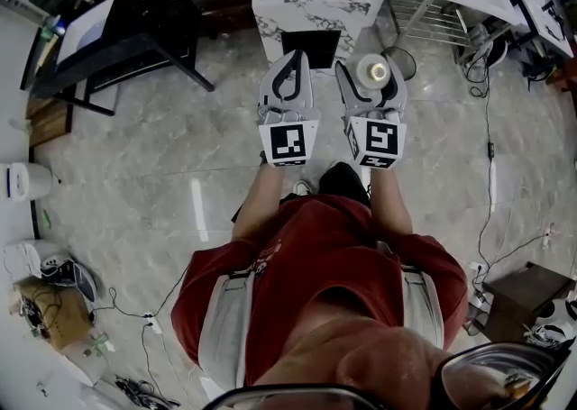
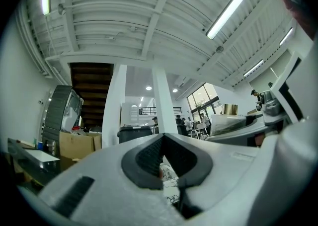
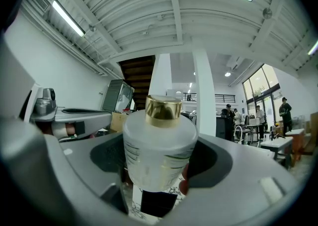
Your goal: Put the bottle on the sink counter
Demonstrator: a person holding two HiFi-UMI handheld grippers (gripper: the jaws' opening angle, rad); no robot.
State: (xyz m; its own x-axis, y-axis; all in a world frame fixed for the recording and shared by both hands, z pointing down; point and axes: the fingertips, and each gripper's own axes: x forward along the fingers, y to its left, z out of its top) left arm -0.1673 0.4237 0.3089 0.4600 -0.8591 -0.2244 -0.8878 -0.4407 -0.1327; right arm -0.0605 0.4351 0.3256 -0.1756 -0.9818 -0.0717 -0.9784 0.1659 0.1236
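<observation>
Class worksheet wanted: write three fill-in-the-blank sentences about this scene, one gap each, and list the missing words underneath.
1. The right gripper is shut on the bottle, whose cap is ____ in colour.
2. The left gripper, jaws together, holds ____.
3. The person holding both grippers wears a ____ shirt.

Missing words: gold; nothing; red

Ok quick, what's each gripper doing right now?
Left gripper: closed, holding nothing.
Right gripper: closed on the bottle.
</observation>
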